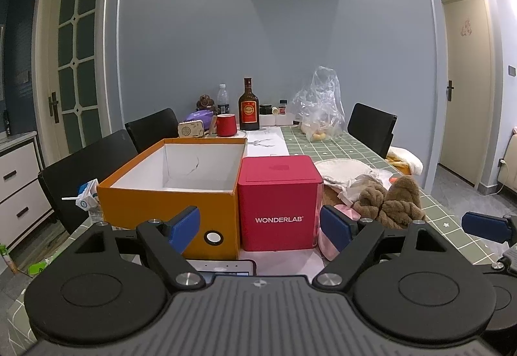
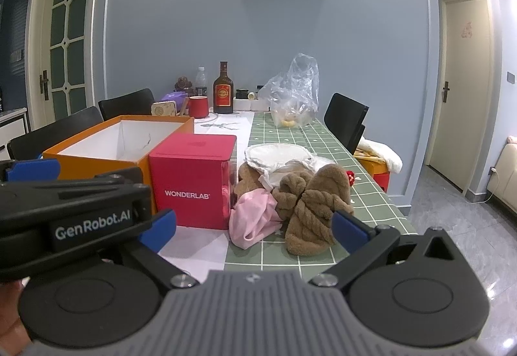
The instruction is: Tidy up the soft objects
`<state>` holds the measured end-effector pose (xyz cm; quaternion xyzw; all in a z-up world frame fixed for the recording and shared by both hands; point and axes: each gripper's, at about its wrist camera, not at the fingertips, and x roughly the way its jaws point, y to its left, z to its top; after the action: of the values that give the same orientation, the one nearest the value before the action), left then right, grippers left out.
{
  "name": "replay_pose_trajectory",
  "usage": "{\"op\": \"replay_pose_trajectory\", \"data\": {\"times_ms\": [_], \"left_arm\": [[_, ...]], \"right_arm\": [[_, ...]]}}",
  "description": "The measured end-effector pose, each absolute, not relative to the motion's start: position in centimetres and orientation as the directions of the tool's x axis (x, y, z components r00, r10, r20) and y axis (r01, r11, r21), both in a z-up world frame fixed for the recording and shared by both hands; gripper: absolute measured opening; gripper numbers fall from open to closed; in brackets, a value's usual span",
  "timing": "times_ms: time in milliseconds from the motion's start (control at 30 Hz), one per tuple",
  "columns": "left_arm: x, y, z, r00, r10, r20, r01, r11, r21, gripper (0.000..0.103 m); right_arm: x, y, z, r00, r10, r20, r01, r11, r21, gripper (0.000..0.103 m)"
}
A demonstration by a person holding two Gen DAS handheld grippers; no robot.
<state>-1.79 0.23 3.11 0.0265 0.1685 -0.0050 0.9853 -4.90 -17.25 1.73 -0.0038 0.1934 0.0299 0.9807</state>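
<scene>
Soft items, a brown knit piece [image 2: 310, 207] and pink cloth [image 2: 255, 218], lie right of the red box [image 2: 192, 181]; light, limp, best pinched at a thick fold; both grippers [image 1: 258, 226] [image 2: 253, 226] spread, empty.

A red mug [image 1: 225, 124], a dark bottle [image 1: 248, 105] and a clear plastic bag [image 1: 318, 103] stand at the table's [image 1: 342, 145] far end.

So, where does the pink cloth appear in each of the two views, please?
Left wrist view: the pink cloth is low, right of centre, mostly hidden behind the left gripper's right blue pad.
Right wrist view: the pink cloth is near the centre, in full sight, lying on the table against the brown plush toy.
Shared landmark: the red WONDERLAB box, directly left of the cloth in both views.
</scene>
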Motion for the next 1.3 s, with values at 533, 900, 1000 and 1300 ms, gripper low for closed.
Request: {"op": "replay_pose_trajectory", "data": {"times_ms": [533, 900, 1000, 1300], "left_arm": [[-1.90, 0.15, 3.03, 0.942, -0.003, -0.337, 0.021, 0.999, 0.048, 0.098], [-2.01, 0.08, 2.75, 0.940, 0.000, -0.342, 0.020, 0.998, 0.054, 0.098], [-2.04, 0.09, 2.49, 0.938, -0.001, -0.347, 0.020, 0.999, 0.050, 0.098], [-1.93, 0.07, 2.31, 0.935, 0.002, -0.355, 0.017, 0.999, 0.050, 0.098]], "right_arm": [[-5.17, -17.22, 1.67, 0.922, 0.062, -0.383, -0.064, 0.998, 0.006, 0.100], [-4.99, -17.26, 1.27, 0.919, 0.062, -0.390, -0.065, 0.998, 0.006, 0.100], [-4.81, -17.29, 1.16, 0.917, 0.062, -0.393, -0.065, 0.998, 0.006, 0.100], [-4.53, -17.40, 0.97, 0.915, 0.065, -0.398, -0.069, 0.998, 0.004, 0.100]]}}
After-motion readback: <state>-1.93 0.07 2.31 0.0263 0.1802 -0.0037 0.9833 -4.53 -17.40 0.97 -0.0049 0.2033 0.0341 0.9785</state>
